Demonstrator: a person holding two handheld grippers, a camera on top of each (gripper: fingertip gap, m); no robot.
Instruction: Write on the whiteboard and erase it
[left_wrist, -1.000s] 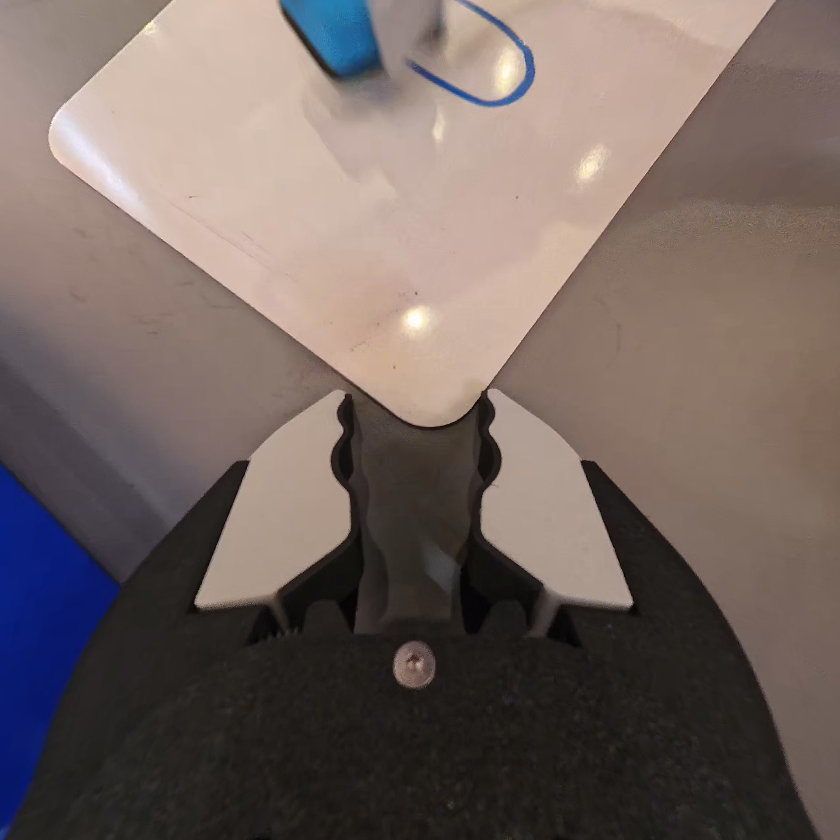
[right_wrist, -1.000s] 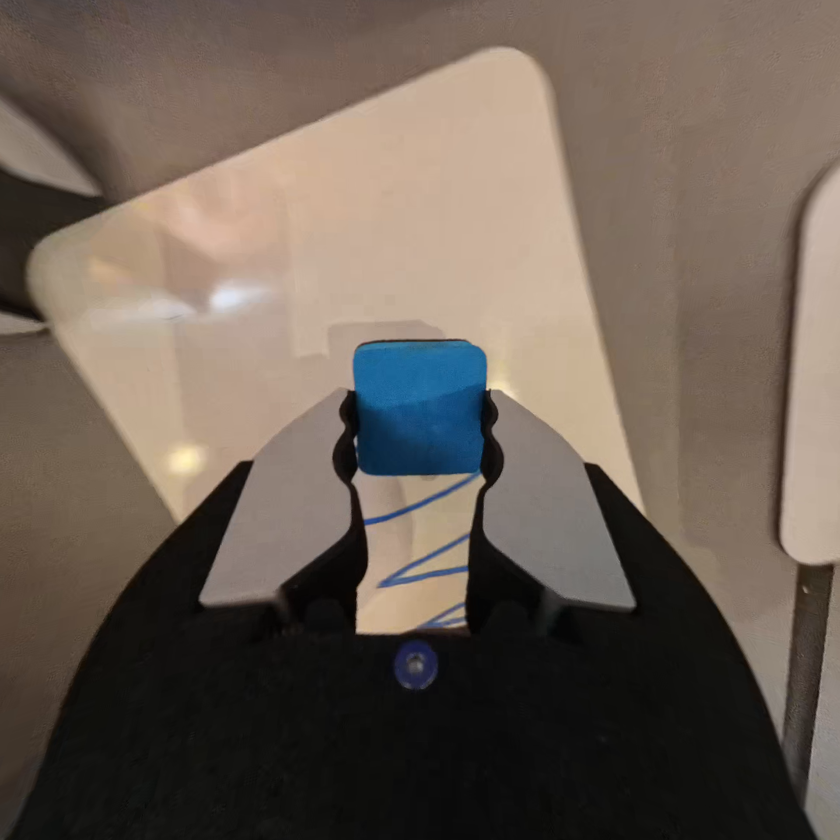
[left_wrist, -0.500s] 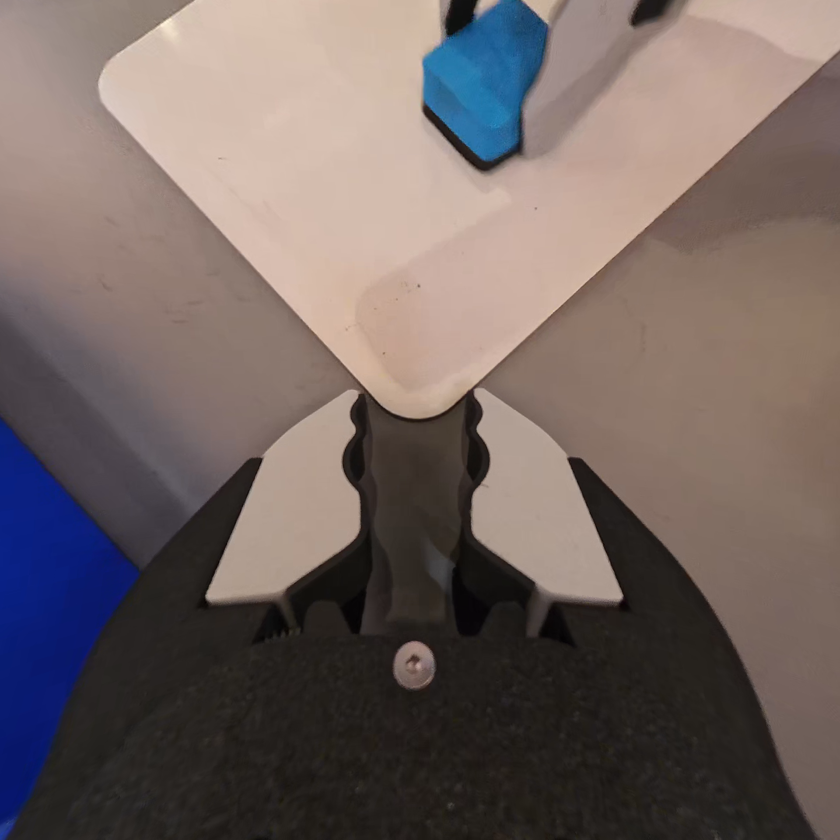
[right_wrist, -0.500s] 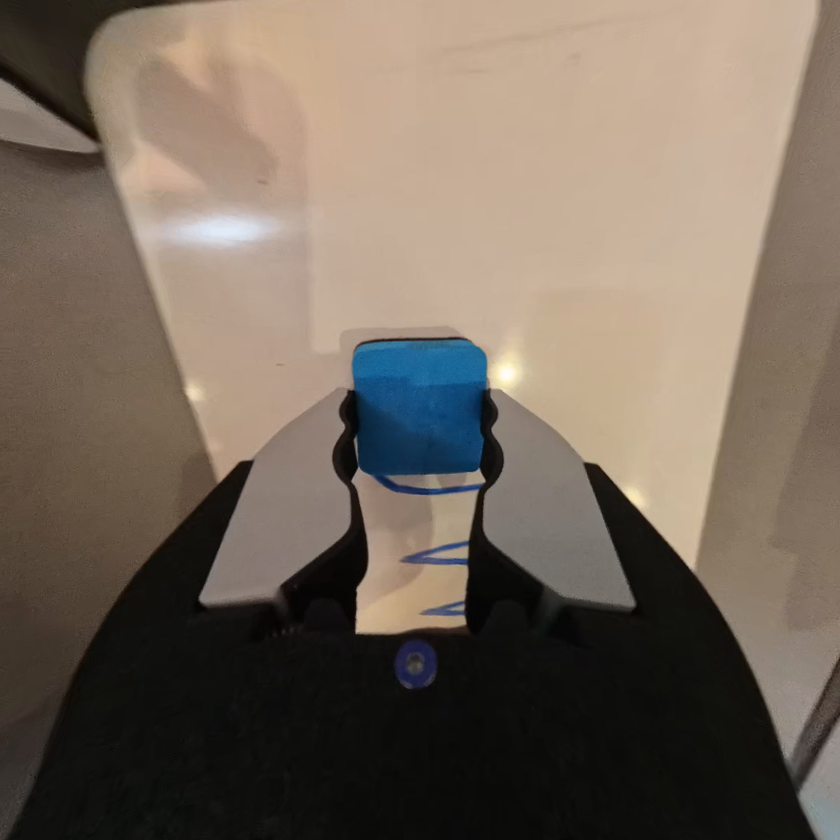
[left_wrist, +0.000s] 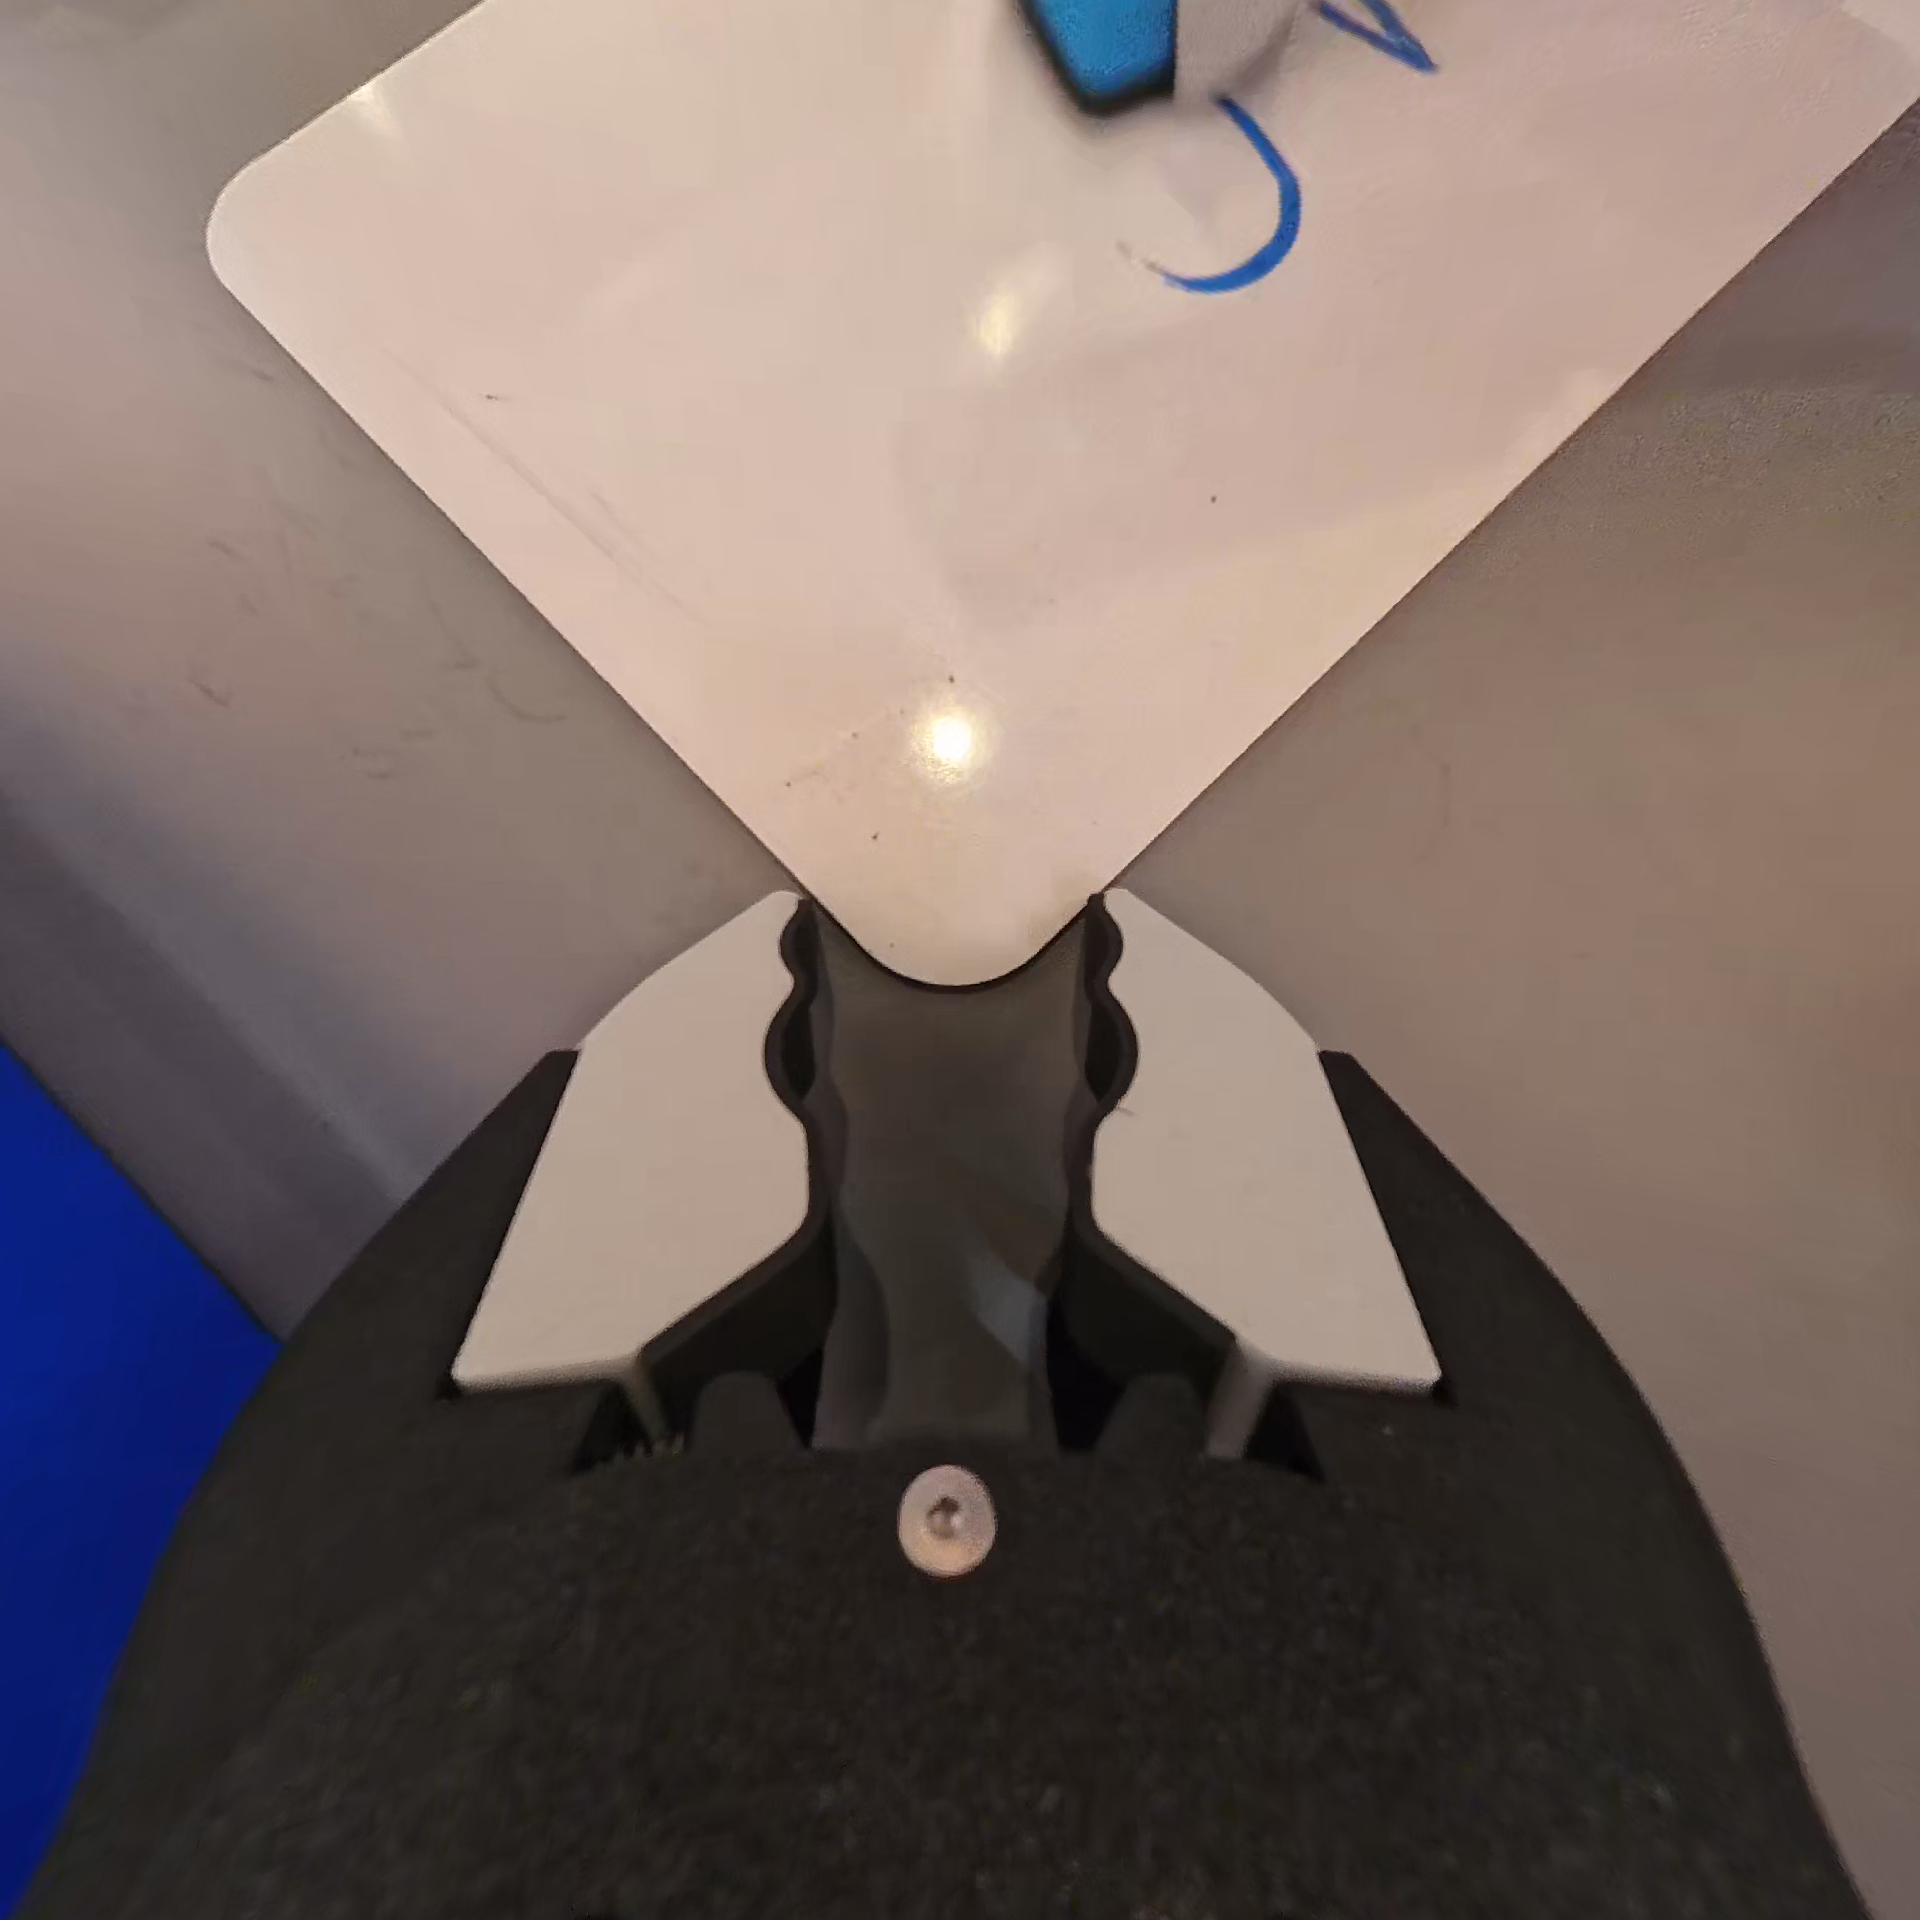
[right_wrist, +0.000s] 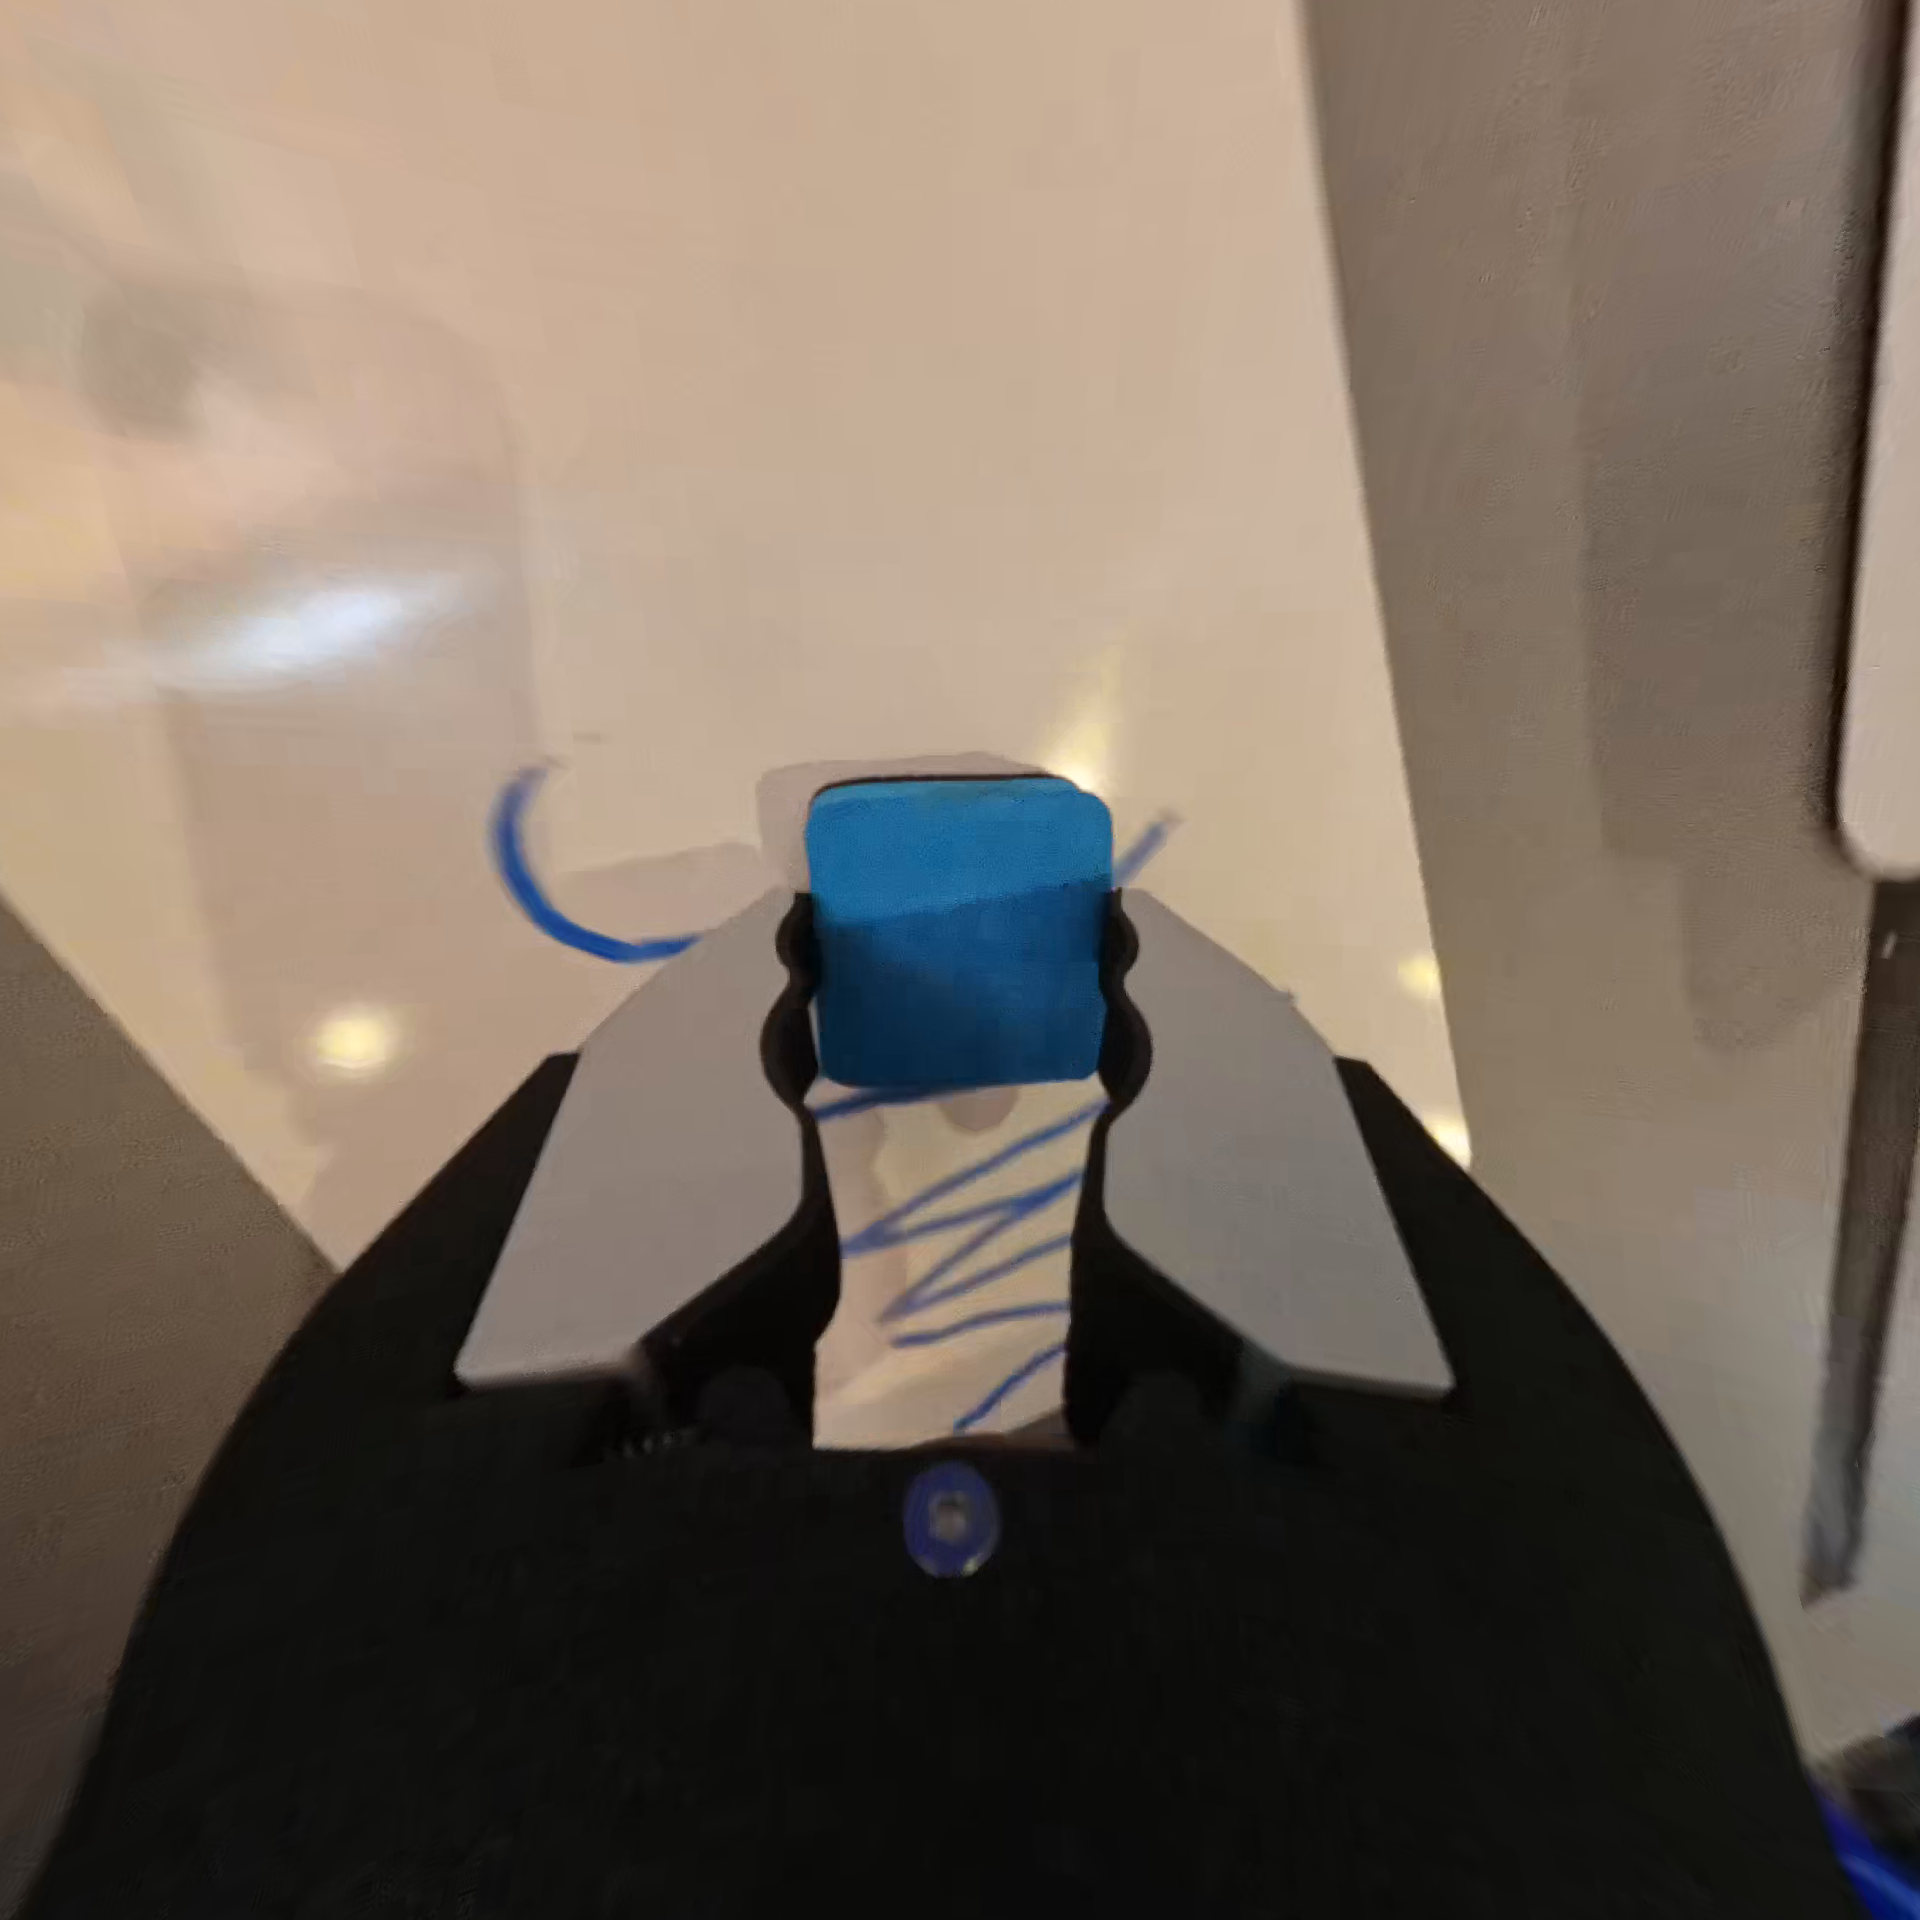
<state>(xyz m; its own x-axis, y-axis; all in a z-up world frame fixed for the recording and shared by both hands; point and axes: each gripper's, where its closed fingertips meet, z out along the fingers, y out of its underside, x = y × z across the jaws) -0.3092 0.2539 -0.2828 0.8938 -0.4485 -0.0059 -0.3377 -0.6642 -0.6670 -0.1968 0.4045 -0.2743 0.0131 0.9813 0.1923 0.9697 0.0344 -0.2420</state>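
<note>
Erasing is partly done: right gripper (right_wrist: 956, 935) clamps the blue eraser (right_wrist: 956, 945) at frame centre on the whiteboard (left_wrist: 831, 468), blue scribbles (right_wrist: 977, 1236) and 1 curl (left_wrist: 1247, 239) remain, left gripper (left_wrist: 940, 935) gapes empty.
</note>
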